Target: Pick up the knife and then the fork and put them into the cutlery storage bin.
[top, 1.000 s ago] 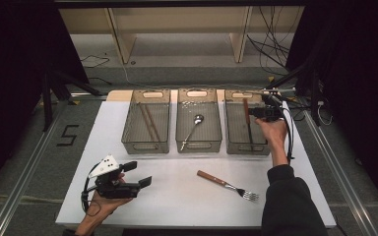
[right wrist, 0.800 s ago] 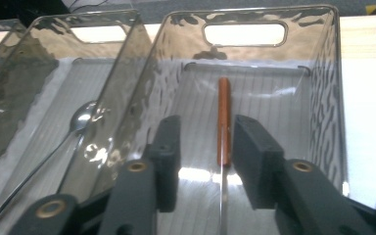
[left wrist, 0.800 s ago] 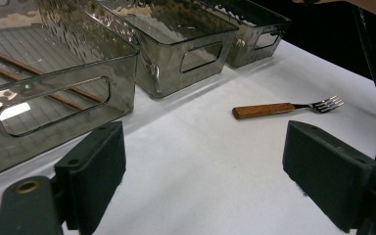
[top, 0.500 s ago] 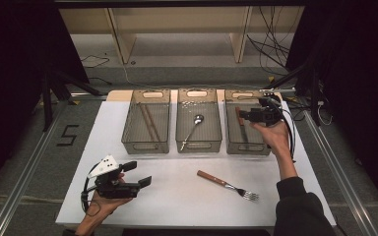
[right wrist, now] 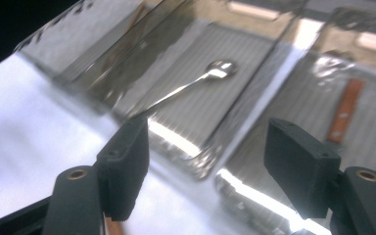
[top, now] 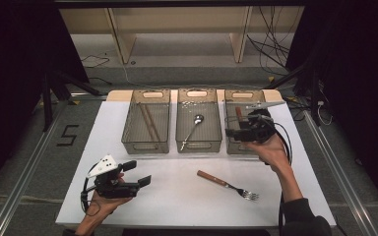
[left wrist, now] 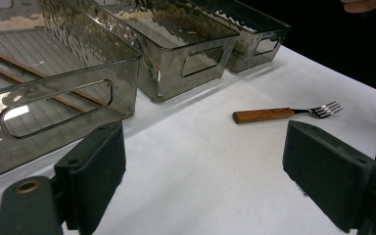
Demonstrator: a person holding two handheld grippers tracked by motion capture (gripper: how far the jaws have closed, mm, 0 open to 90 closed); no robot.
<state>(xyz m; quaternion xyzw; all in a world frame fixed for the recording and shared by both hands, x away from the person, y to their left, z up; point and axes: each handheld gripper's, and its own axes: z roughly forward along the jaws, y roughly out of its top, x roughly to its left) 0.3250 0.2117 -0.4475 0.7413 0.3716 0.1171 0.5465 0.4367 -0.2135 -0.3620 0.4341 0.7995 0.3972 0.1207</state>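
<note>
A wooden-handled fork (top: 226,184) lies on the white table (top: 177,206), front right of centre; in the left gripper view the fork (left wrist: 284,113) lies beyond my jaws. My left gripper (top: 139,173) rests open and empty at the front left, pointing right. Over the front of the right bin (top: 246,96) my right gripper (top: 232,129) hangs open; its jaws have just been opening and nothing is between them. In the right gripper view, my right gripper (right wrist: 210,161) looks across at a spoon (right wrist: 215,71) and a wooden-handled utensil (right wrist: 345,110) lying in the bins.
Three clear grey bins stand in a row at the back. The left bin (top: 146,142) holds brown chopsticks (top: 148,120), and the middle bin (top: 199,145) holds the spoon (top: 193,129). Dark floor and cables lie beyond the table's far edge.
My right gripper has drawn back from the far part of the right bin toward its front, slightly left, and its jaws have spread wide. The left gripper has stayed put.
</note>
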